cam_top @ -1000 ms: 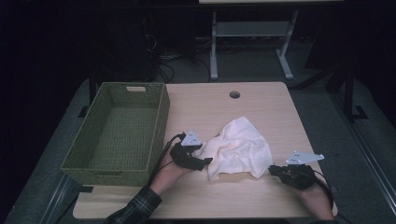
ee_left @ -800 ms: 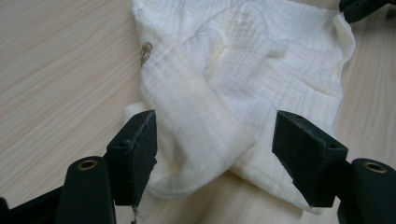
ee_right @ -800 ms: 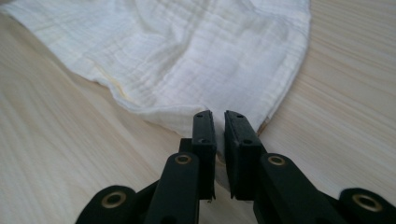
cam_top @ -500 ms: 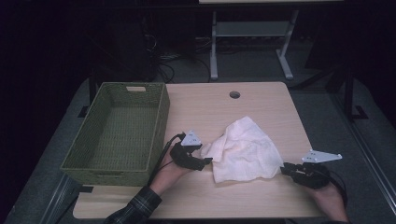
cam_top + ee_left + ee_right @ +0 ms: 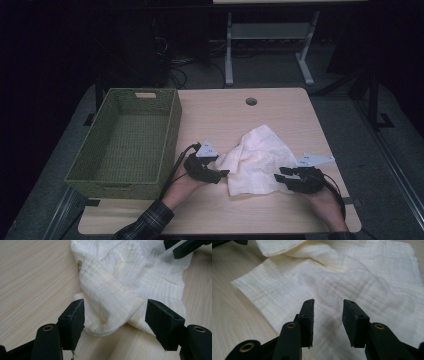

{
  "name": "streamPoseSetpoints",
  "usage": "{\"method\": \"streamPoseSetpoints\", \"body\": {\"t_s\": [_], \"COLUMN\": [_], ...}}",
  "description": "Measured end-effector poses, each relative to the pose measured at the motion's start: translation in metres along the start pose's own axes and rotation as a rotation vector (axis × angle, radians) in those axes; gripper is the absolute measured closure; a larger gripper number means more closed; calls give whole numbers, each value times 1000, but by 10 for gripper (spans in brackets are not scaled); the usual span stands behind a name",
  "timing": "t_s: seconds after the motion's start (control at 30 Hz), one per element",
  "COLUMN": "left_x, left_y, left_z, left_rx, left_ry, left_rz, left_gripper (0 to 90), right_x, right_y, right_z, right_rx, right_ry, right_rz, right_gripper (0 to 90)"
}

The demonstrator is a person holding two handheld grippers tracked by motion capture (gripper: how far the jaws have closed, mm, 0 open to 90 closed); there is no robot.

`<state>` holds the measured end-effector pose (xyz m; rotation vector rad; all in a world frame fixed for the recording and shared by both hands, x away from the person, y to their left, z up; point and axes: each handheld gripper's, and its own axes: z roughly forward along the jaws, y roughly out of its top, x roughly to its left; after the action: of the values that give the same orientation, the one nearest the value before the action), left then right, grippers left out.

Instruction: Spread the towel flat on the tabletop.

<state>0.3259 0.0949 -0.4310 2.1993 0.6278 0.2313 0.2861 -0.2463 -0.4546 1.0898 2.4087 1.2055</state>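
A cream muslin cloth (image 5: 257,160) lies rumpled and partly spread on the wooden table (image 5: 220,110). My left gripper (image 5: 222,175) rests at its left corner. In the left gripper view its jaws stand wide on either side of a loose fold of the cloth (image 5: 120,285), and the pads (image 5: 75,320) do not squeeze it. My right gripper (image 5: 281,177) hovers at the cloth's right edge. Its jaws have just been opening, and in the right gripper view they stand apart over the flat cloth (image 5: 352,282) with nothing gripped. The right gripper's jaw tips (image 5: 185,246) show at the top of the left gripper view.
A green woven basket (image 5: 172,125) with nothing inside stands at the left of the table, close to my left hand. A round cable hole (image 5: 251,101) sits near the far edge. A metal stand (image 5: 270,35) is on the dark floor beyond.
The right gripper drew the cloth's edge to the right and spread it, then let go and came back left over the cloth. The left gripper has kept still.
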Motion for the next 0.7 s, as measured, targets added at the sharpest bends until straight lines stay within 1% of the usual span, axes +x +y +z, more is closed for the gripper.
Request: {"method": "streamPoseSetpoints", "body": {"t_s": [0.1,0.13,0.2,0.27,0.37,0.4,0.43,0.47,0.5,0.53,0.57,0.6,0.63,0.7], "left_x": [-1,-1,-2,-3,-6,-7,-9,-10,-12,-13,-15,-15,-16,-17], "left_y": [1,1,3,4,6,7,8,9,10,11,12,13,13,14], "left_z": [1,1,2,3,6,7,7,8,8,9,11,12,12,16], "left_rx": [-5,-5,-6,-6,-6,0,4,0,-6,0,-5,-5,0,7], "left_ry": [-4,-6,-8,-13,-19,-19,-19,-22,-25,-29,-35,-39,-44,-54], "left_rz": [-2,1,3,8,13,24,38,42,39,52,46,51,55,59], "left_gripper": [315,319,322,326,330,330,330,330,331,334,338,347,351,370], "right_x": [7,7,9,11,12,12,11,10,10,10,11,11,10,10], "right_y": [6,7,8,6,4,3,3,3,3,3,3,2,2,1], "right_z": [11,14,21,27,32,33,33,32,32,32,32,32,32,32], "right_rx": [24,25,40,58,97,97,98,99,97,97,97,91,88,90], "right_ry": [12,15,23,14,2,-2,1,-1,-2,-2,-3,-5,-4,0], "right_rz": [-12,-27,-25,-32,-19,-22,-22,-26,-19,-17,-18,-14,-26,-17], "right_gripper": [620,641,685,763,821,833,841,852,852,851,850,850,849,846]}}
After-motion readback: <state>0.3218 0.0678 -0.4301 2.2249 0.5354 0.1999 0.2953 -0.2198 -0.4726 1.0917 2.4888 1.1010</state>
